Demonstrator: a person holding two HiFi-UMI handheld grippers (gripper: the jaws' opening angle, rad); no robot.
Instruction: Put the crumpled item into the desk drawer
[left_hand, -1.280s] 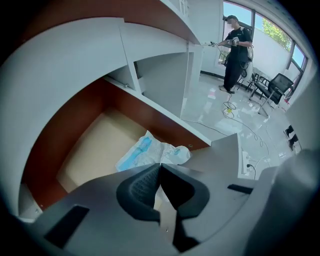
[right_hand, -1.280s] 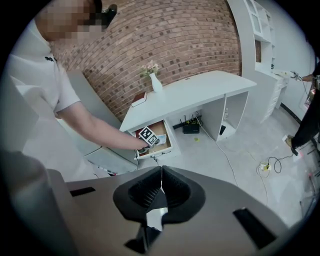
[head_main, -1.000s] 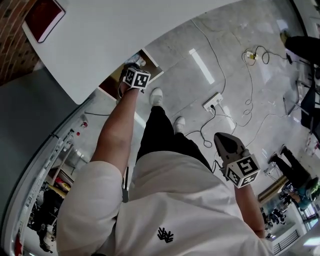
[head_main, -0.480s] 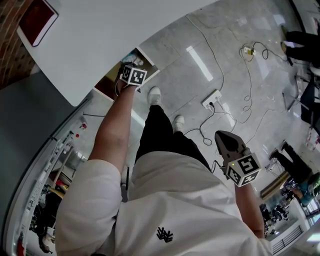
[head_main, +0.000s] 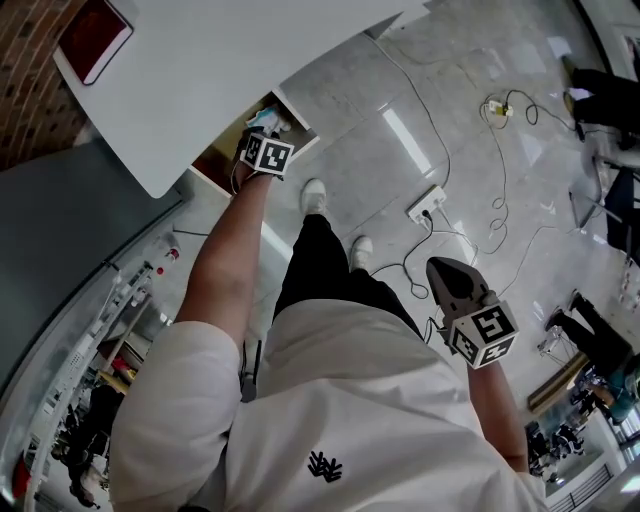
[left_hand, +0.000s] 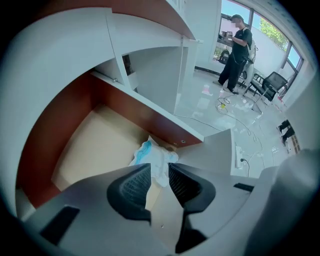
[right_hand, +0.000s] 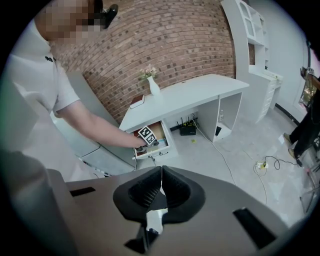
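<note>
Now, item one: my left gripper (left_hand: 159, 171), jaws just opened, hangs over the tan-floored white desk drawer (left_hand: 85, 150), where the crumpled white-and-blue wad (left_hand: 152, 156) lies free, placement seemingly done; my right gripper (right_hand: 161, 186) closed, empty.

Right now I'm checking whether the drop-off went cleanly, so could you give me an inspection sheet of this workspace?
Surface: white desk top, bearing a flat red book and a white vase of flowers.
Job's things: crumpled white-and-blue item lies inside the open wood-lined desk drawer.
Clutter: nothing seen.
Grippers: left tongs over the drawer, jaws just been opening, pads off the item; right tongs shut, empty.
Cables: white power strip and loose cords trail across the grey floor.
Surroundings: brick wall; a person in dark clothes stands across the room.
</note>
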